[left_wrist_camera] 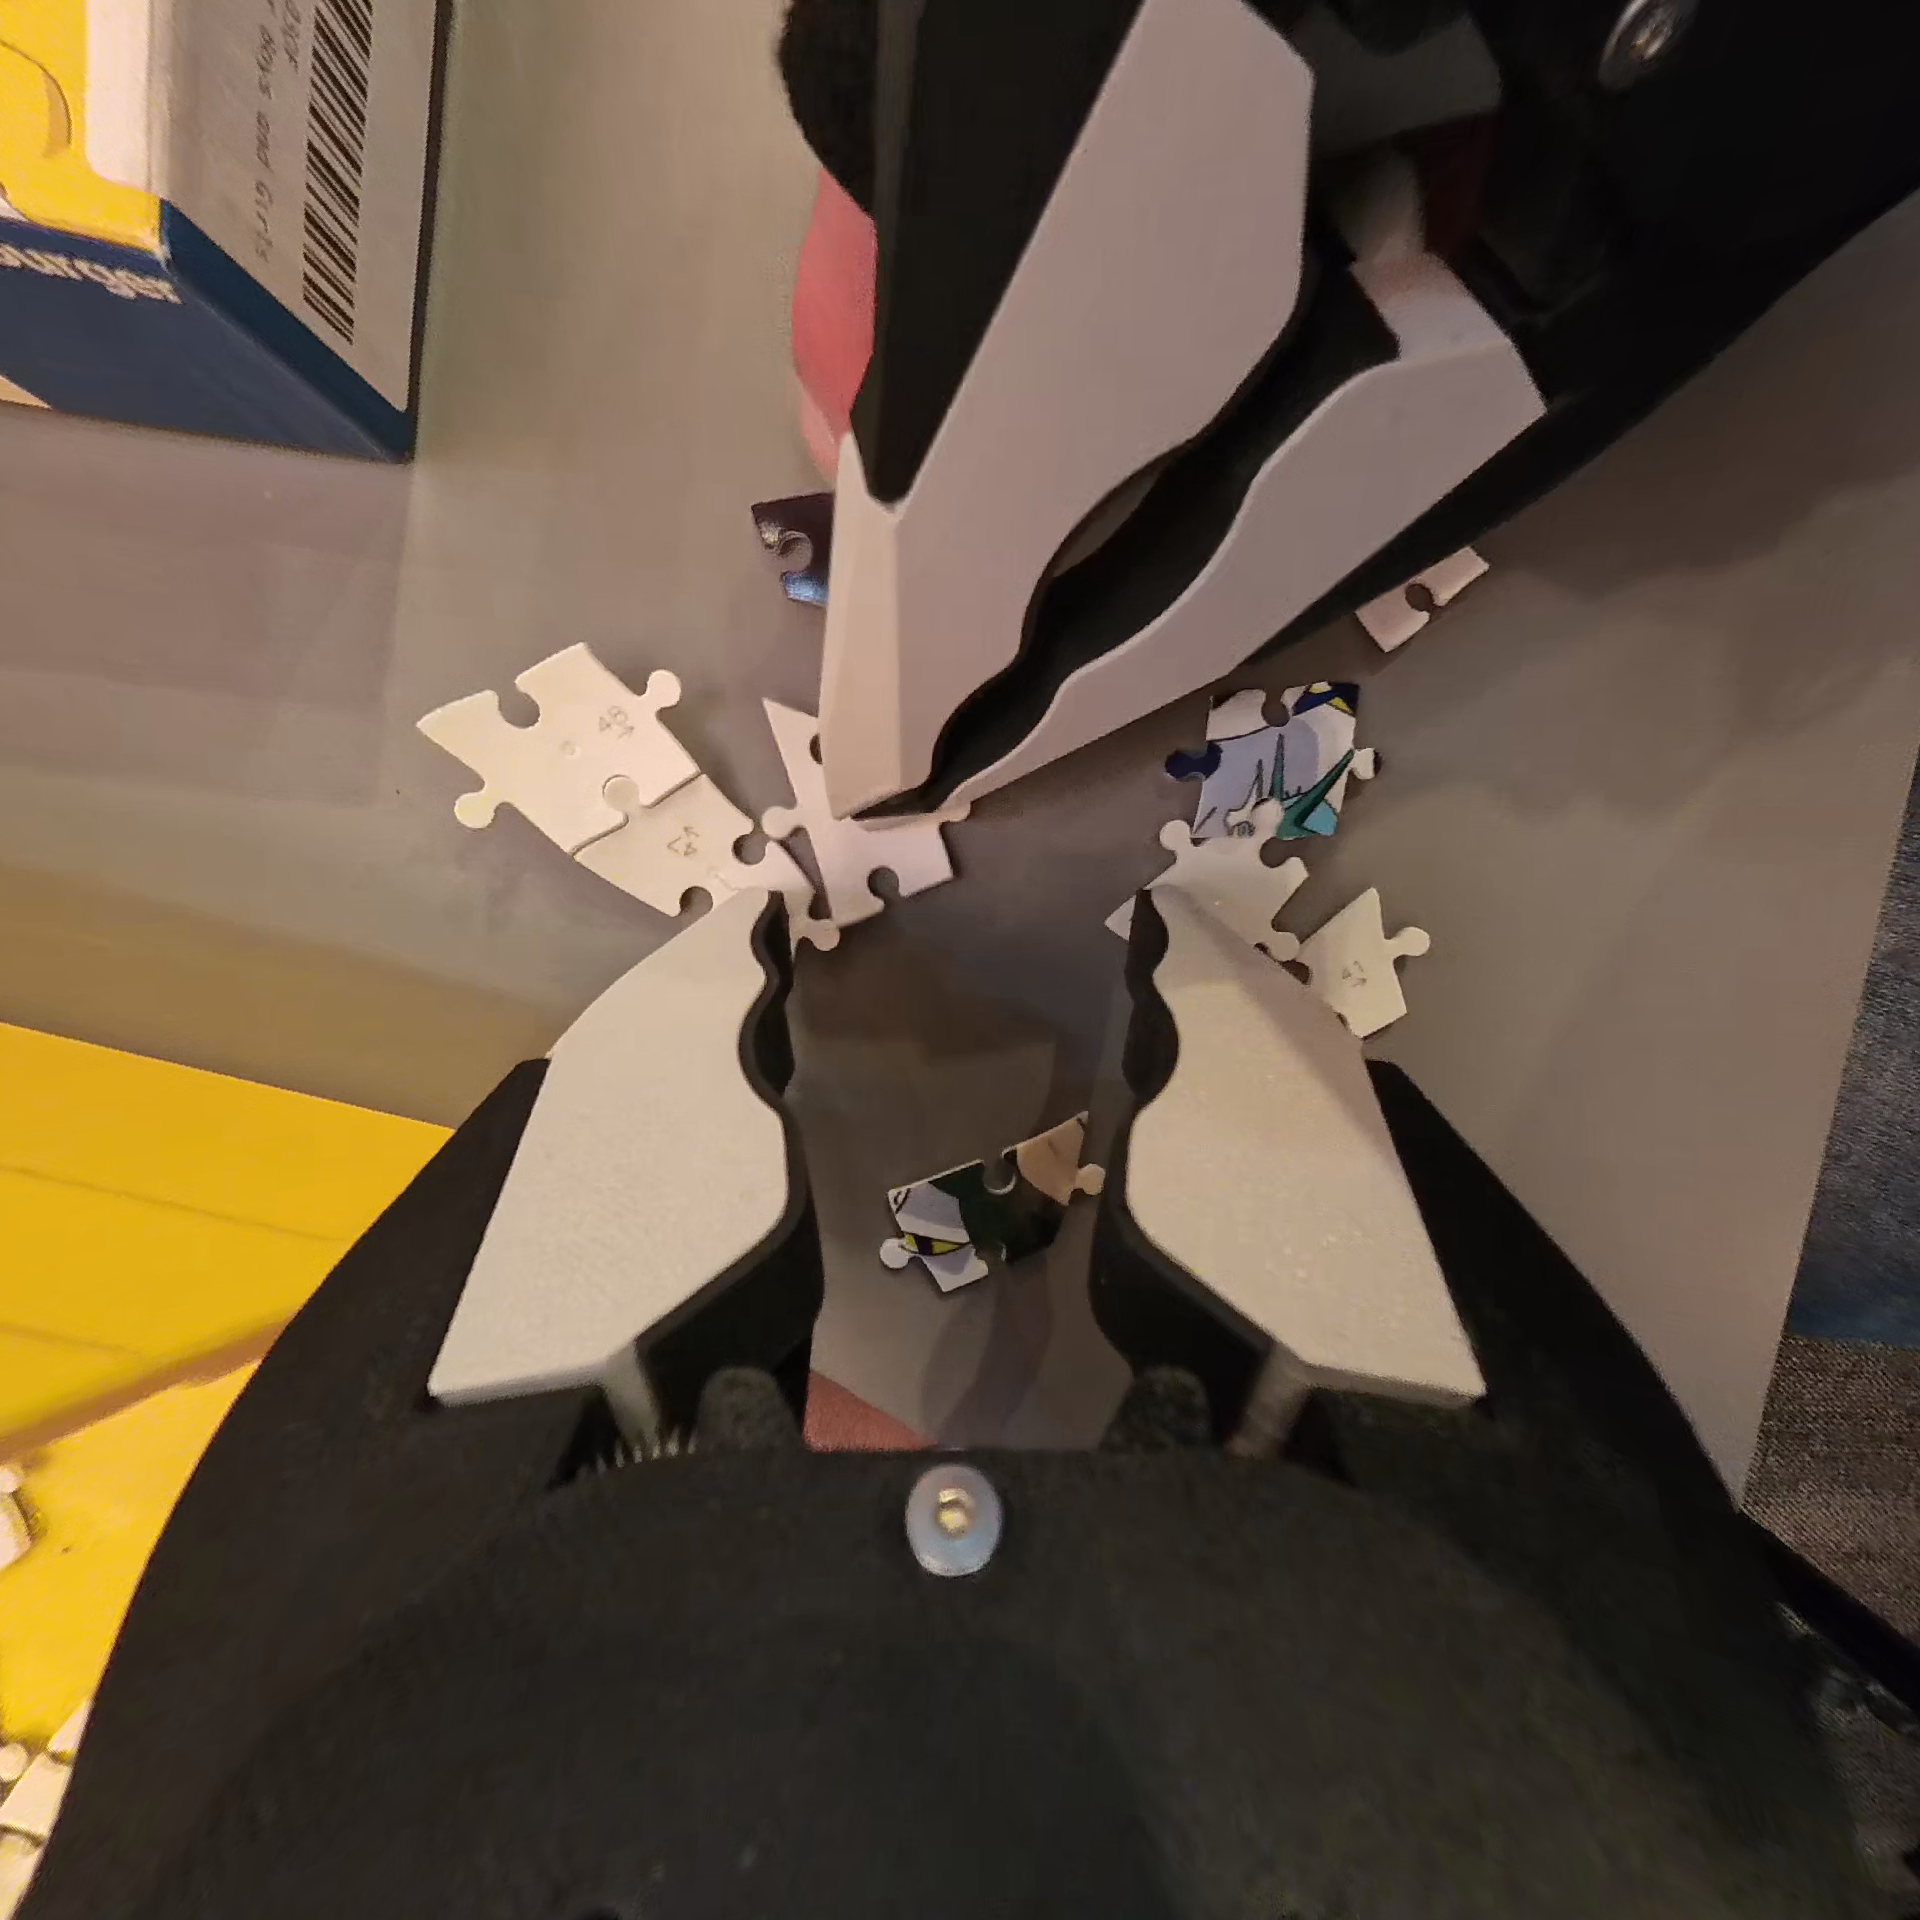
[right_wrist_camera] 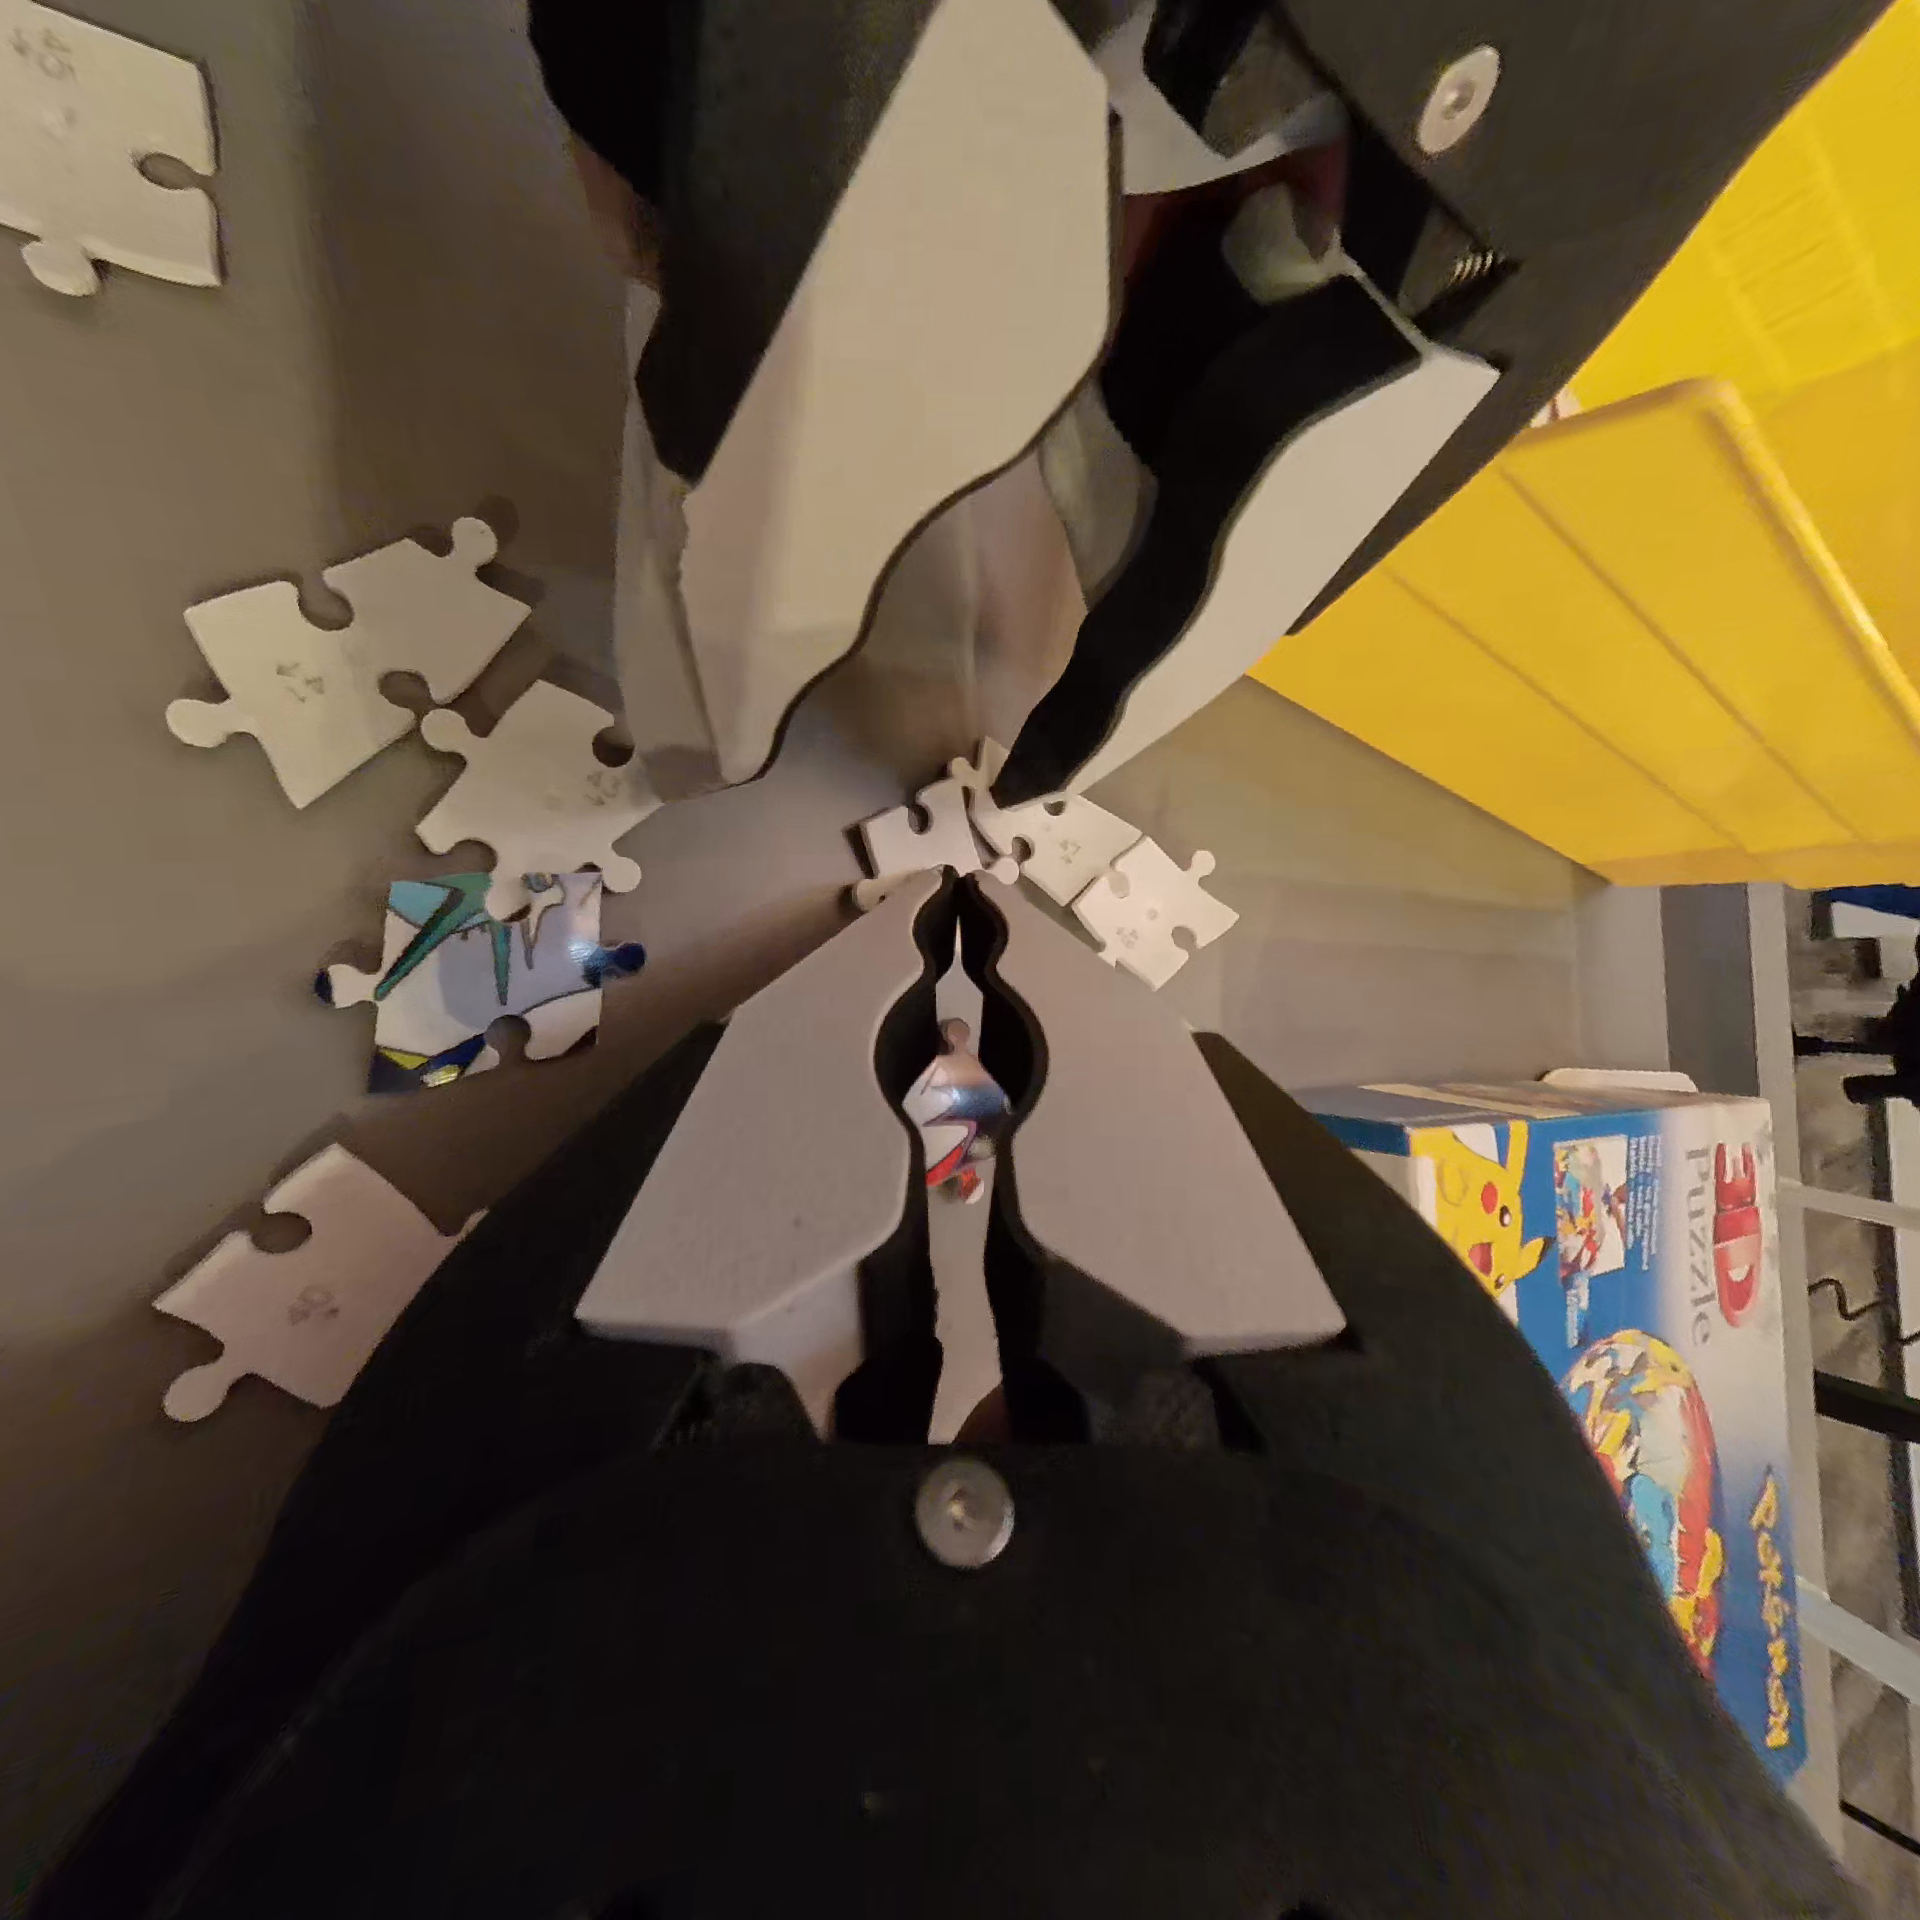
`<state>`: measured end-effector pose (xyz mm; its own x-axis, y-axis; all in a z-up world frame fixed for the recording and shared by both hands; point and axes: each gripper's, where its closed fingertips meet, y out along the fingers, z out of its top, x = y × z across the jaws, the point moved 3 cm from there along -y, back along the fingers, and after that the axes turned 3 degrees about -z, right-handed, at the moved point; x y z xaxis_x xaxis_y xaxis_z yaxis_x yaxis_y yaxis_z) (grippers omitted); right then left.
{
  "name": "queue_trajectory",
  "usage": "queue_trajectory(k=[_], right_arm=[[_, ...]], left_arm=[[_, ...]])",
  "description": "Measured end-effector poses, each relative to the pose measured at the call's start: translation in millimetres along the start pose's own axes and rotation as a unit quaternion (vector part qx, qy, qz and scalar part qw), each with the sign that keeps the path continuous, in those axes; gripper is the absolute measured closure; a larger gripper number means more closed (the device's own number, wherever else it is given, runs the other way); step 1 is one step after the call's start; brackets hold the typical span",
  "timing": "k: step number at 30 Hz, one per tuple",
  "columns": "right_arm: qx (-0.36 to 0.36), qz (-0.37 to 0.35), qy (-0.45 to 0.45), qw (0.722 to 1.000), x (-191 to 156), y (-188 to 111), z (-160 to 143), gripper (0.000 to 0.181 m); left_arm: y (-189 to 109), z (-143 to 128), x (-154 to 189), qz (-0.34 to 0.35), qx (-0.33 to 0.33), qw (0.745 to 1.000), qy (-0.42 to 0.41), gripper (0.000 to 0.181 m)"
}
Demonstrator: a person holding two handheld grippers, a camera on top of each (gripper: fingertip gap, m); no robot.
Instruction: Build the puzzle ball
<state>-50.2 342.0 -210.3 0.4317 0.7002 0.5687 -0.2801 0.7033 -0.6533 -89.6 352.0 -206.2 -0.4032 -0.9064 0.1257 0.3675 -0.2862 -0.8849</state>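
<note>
On the grey table, my right gripper (right_wrist_camera: 951, 883) is shut on a white, face-down puzzle piece (right_wrist_camera: 920, 836). It holds the piece against the end of a short strip of joined white pieces (right_wrist_camera: 1101, 873). In the left wrist view the right gripper (left_wrist_camera: 894, 805) comes down from the top onto that piece (left_wrist_camera: 873, 868), beside the joined strip (left_wrist_camera: 623, 800). My left gripper (left_wrist_camera: 956, 925) is open and empty. Its left fingertip (left_wrist_camera: 764, 925) rests at the strip's near end. It also shows in the right wrist view (right_wrist_camera: 883, 774).
Loose pieces lie around: a picture-side one (left_wrist_camera: 1278, 774), white ones (left_wrist_camera: 1236, 894) (left_wrist_camera: 1361, 961), and a picture-side one (left_wrist_camera: 987, 1205) between my left fingers. The puzzle box (right_wrist_camera: 1621, 1299) and a yellow bin (right_wrist_camera: 1662, 623) stand beside the work spot. The table edge (left_wrist_camera: 1766, 1143) is on the right. Left and right tips are no more than a few centimetres apart.
</note>
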Motion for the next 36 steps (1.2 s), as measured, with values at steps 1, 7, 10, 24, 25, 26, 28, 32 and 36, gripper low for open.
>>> queue_trajectory(k=[1, 7, 10, 24, 25, 26, 28, 32, 36], right_arm=[[0.001, 0.000, -0.001, 1.000, 0, 0, 0, 0.181], [-0.003, -0.018, -0.037, 0.999, 2, 2, 0, 0.181], [-0.001, -0.027, -0.035, 0.999, 3, 1, 1, 0.181], [-0.034, 0.090, 0.247, 0.964, -5, -10, -3, 0.135], [-0.037, 0.086, 0.259, 0.961, -4, -9, -4, 0.141], [-0.038, 0.088, 0.273, 0.957, -4, -8, -3, 0.145], [-0.039, 0.088, 0.296, 0.950, -4, -5, -2, 0.149], [-0.041, 0.080, 0.328, 0.941, -1, -3, -3, 0.152], [-0.038, 0.081, 0.323, 0.942, 0, -3, -4, 0.152]], left_arm=[[0, 0, 0, 0.000, -0.001, 1.000, 0.001, 0.119], [0, 0, 0, -0.002, -0.007, 1.000, 0.004, 0.119], [0, 0, 0, -0.002, -0.009, 1.000, 0.006, 0.119], [0, -2, 1, 0.006, -0.010, 1.000, 0.005, 0.115], [0, -2, 1, 0.005, -0.009, 1.000, 0.005, 0.116], [0, -2, 1, 0.005, -0.009, 1.000, 0.005, 0.116], [0, -2, 1, 0.004, -0.008, 1.000, 0.004, 0.116], [0, -2, 1, 0.003, -0.005, 1.000, 0.003, 0.116], [-1, -3, 1, 0.004, -0.005, 1.000, 0.002, 0.116]])
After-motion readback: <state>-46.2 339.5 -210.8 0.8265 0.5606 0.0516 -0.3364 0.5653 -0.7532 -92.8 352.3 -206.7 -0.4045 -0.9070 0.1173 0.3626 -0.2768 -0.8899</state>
